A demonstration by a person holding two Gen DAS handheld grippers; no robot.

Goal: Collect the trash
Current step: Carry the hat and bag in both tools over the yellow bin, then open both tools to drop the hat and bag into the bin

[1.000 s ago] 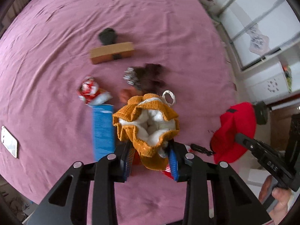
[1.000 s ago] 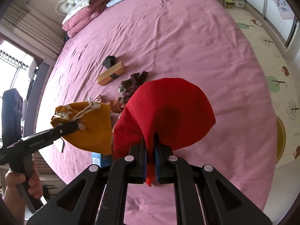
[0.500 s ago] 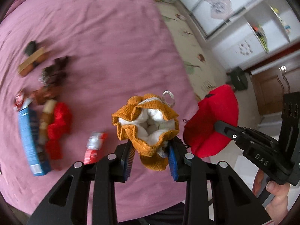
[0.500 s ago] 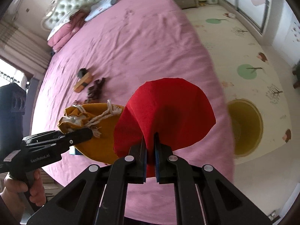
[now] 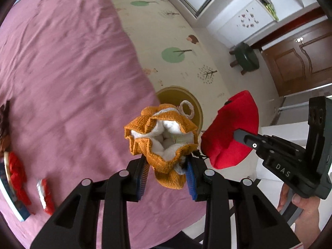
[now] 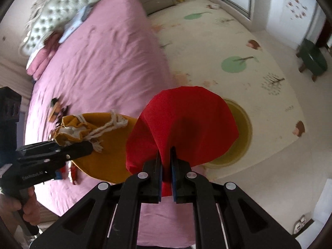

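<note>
Both grippers have swung away from the litter on the bed [image 5: 62,66] toward the floor. The left gripper [image 5: 168,174] jaws pinch the mustard pouch [image 5: 164,132]; the right gripper [image 6: 166,164] jaws pinch the red cloth [image 6: 186,120]. The yellow bin [image 6: 240,128] now lies just beyond both jaws, so dropping looks close.

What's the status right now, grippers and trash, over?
Left gripper shut on mustard pouch. Right gripper shut on red pouch. Yellow bin below, partly hidden. Wrappers on bed.

Green stool [image 5: 247,57]; wooden door [image 5: 300,60]
</note>
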